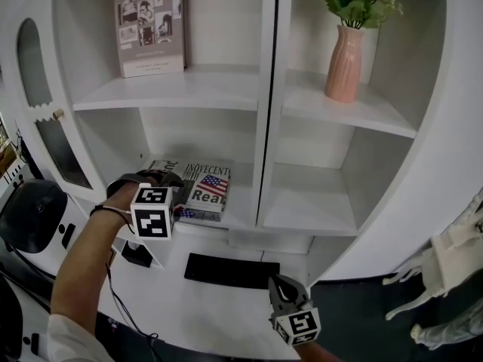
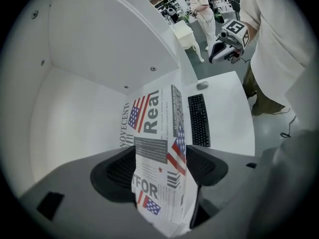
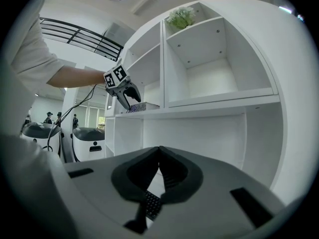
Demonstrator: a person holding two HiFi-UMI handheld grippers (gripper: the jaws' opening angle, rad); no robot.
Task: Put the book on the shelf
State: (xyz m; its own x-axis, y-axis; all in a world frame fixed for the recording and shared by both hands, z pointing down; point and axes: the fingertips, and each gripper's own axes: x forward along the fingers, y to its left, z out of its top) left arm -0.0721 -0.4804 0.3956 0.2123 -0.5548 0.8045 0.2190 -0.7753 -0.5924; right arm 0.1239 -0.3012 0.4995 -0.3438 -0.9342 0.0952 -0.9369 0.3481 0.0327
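The book [image 1: 202, 191] lies on the lower shelf [image 1: 241, 206] inside the spread left gripper [image 2: 160, 161], right gripper [image 3: 159, 158] pressed together, so only withdrawing seems left.

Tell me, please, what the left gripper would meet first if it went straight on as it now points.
The book, lying between the left gripper's open fingers; beyond it, probably a white shelf panel.

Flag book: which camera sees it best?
Left gripper view: the flag book fills the middle, cover readable. Head view shows it small, flat on the lower shelf. Right gripper view shows only a distant sliver.
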